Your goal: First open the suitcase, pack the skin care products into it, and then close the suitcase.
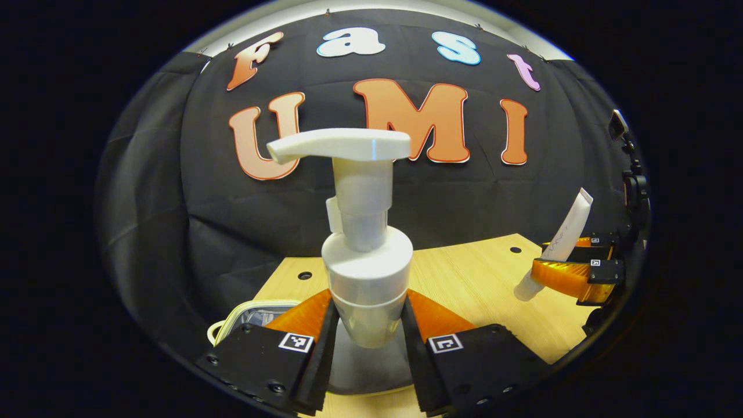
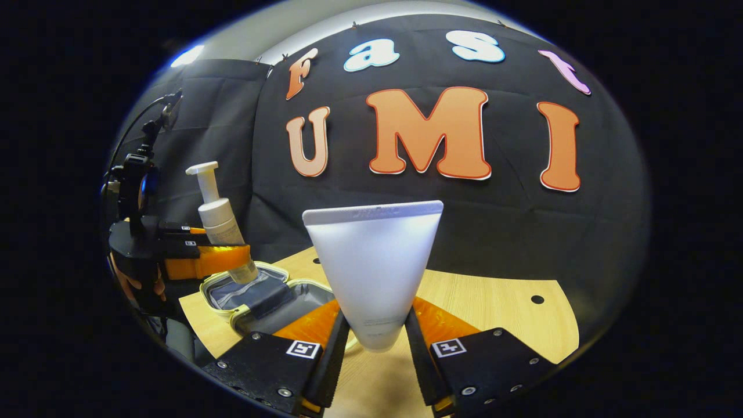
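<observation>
- Above the worktop (image 2: 493, 302), your left gripper (image 1: 365, 334) has its fingers pressed on both sides of the pump bottle (image 1: 365, 273), holding it upright and lifted.
- Your right gripper (image 2: 376, 342) has its fingers clamped on the cap end of the white tube (image 2: 374, 261), crimped end up.
- The suitcase (image 2: 264, 296) lies open at the worktop's near left corner, grey lining showing; the bottle hangs just over it in the right gripper view.
- You appear to be mid-packing: next, lower each product into the open shell, spread the fingers, then shut the lid.
</observation>
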Demonstrator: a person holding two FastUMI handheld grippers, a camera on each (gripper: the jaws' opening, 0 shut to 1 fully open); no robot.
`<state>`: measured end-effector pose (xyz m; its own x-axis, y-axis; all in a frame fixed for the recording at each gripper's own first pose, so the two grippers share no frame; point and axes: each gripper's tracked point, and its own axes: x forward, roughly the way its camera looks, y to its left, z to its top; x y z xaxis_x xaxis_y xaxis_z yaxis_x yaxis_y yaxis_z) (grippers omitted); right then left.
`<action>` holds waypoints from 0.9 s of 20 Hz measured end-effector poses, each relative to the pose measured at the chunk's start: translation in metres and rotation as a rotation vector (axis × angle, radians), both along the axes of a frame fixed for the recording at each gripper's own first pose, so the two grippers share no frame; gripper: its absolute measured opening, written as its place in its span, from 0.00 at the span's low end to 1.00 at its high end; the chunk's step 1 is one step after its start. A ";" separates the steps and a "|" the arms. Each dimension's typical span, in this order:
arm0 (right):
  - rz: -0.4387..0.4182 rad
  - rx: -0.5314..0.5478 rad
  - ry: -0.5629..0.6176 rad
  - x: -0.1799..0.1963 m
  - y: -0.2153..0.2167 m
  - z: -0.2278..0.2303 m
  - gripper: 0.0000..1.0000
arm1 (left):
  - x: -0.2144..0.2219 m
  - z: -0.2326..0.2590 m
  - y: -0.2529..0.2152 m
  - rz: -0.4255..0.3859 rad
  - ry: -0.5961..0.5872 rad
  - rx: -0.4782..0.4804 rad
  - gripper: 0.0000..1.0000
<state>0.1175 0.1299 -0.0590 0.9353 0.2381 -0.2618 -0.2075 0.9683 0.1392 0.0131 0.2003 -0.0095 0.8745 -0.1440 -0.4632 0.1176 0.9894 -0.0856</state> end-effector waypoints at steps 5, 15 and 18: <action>-0.007 0.007 0.026 0.005 0.034 -0.002 0.56 | 0.003 -0.047 0.011 -0.077 0.112 -0.009 0.57; -0.012 0.027 0.120 0.010 0.090 -0.032 0.56 | 0.004 -0.176 0.021 -0.142 0.438 -0.062 0.58; -0.013 0.028 0.145 0.010 0.100 -0.039 0.56 | -0.002 -0.202 0.020 -0.160 0.549 -0.056 0.58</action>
